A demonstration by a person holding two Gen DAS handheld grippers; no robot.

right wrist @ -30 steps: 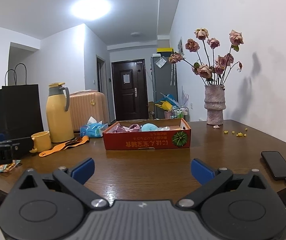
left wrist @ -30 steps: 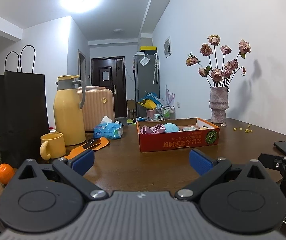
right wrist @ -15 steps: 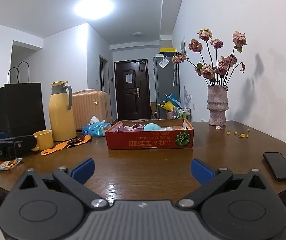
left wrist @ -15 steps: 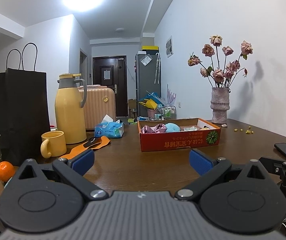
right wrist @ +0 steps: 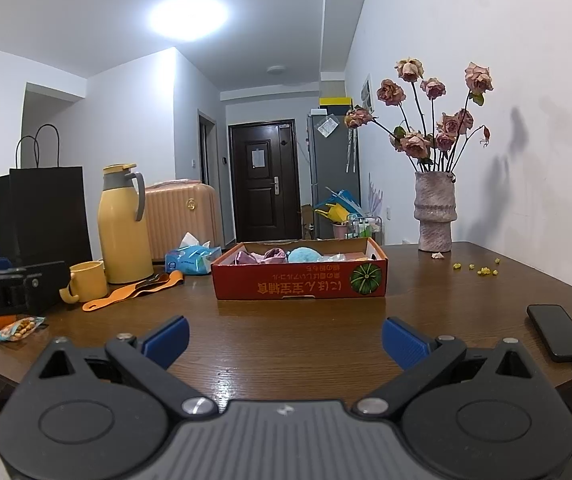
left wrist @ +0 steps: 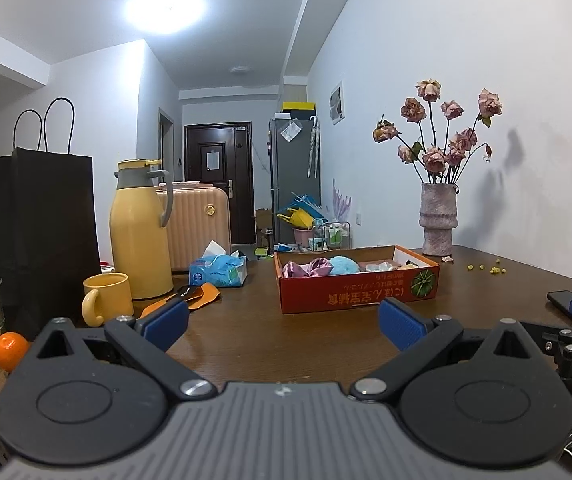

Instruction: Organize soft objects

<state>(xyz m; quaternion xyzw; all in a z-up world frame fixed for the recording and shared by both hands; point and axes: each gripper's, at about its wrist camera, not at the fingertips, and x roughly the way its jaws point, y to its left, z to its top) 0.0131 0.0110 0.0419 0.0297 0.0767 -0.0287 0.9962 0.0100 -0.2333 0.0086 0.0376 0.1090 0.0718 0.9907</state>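
A shallow red cardboard box (left wrist: 360, 294) (right wrist: 298, 286) stands on the brown table ahead of both grippers. It holds soft items: a pink satin piece (left wrist: 306, 269) (right wrist: 262, 256), a blue fluffy ball (left wrist: 344, 265) (right wrist: 304, 255) and pale items to the right. My left gripper (left wrist: 284, 322) is open and empty, short of the box. My right gripper (right wrist: 285, 338) is open and empty, also short of the box. An orange strap (left wrist: 202, 294) (right wrist: 134, 290) lies on the table left of the box.
On the left stand a yellow thermos (left wrist: 140, 228) (right wrist: 122, 224), a yellow mug (left wrist: 106, 304) (right wrist: 86, 282), a black paper bag (left wrist: 42, 236), a blue tissue pack (left wrist: 218, 272) (right wrist: 192, 258), a glass and an orange (left wrist: 10, 350). A vase of dried roses (left wrist: 438, 216) (right wrist: 434, 212) stands back right. A phone (right wrist: 558, 332) lies right.
Both views have tilted slightly upward, so the box and table sit a little lower in frame. Both grippers stay open and empty.
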